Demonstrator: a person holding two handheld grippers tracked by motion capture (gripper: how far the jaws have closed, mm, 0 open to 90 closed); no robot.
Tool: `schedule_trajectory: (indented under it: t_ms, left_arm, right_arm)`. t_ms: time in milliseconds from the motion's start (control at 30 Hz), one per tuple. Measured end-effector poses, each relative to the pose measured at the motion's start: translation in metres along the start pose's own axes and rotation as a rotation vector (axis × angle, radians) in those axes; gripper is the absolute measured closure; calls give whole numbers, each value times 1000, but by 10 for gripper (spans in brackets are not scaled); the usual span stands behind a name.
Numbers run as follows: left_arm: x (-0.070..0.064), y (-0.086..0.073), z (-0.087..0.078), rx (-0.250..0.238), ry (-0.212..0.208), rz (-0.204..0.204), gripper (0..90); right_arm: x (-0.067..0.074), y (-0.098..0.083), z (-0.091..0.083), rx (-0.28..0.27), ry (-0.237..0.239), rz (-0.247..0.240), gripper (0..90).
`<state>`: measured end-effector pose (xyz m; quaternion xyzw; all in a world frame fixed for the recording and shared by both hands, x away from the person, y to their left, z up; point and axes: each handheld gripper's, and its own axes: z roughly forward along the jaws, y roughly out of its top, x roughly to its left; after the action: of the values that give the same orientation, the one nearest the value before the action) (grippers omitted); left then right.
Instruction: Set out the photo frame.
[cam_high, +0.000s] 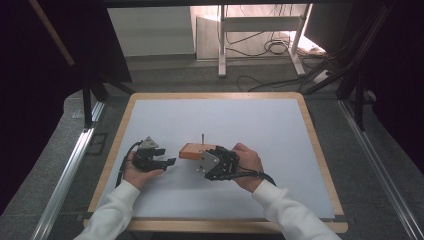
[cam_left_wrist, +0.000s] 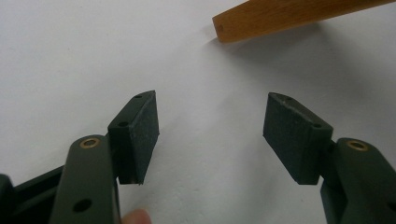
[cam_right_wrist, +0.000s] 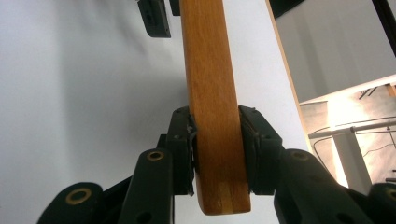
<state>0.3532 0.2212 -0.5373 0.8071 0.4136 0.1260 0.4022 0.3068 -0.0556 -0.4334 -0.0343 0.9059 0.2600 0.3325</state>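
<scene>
Wooden block (cam_right_wrist: 212, 93) clamped in right gripper (cam_right_wrist: 217, 144); left gripper (cam_left_wrist: 210, 135) open beside it

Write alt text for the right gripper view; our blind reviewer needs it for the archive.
The right gripper's two black jaws are clamped on the sides of an orange-brown wooden block that runs up the middle of the picture. Behind it lies a white table with a wooden edge, and the left gripper shows at the top.
</scene>
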Motion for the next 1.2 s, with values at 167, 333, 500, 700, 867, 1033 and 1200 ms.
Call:
schedule_trajectory:
  t_ms: [167,333,500,700,867,1033,1200]
  left_arm:
    - [0,0,0,-3,-2,-3,351]
    - [1,0,0,-5,-4,-8,351]
    - [2,-1,-1,-6,-5,-14,351]
    - [2,0,-1,-7,-6,-16,351]
    - [3,-1,-1,-10,-6,-14,352]
    - [2,-1,-1,-9,-7,-10,351]
    - [2,0,-1,-9,-9,-16,351]
  right_arm:
    - [-6,3,-2,-7,17,6,694]
    - [-10,6,-3,-8,40,7,698]
    - [-15,8,-6,-20,71,32,700]
    - [-21,10,-15,-41,117,57,701]
    - [-23,13,-25,-69,165,68,700]
    - [-21,17,-36,-89,205,49,698]
    - [-21,15,-41,-106,244,72,696]
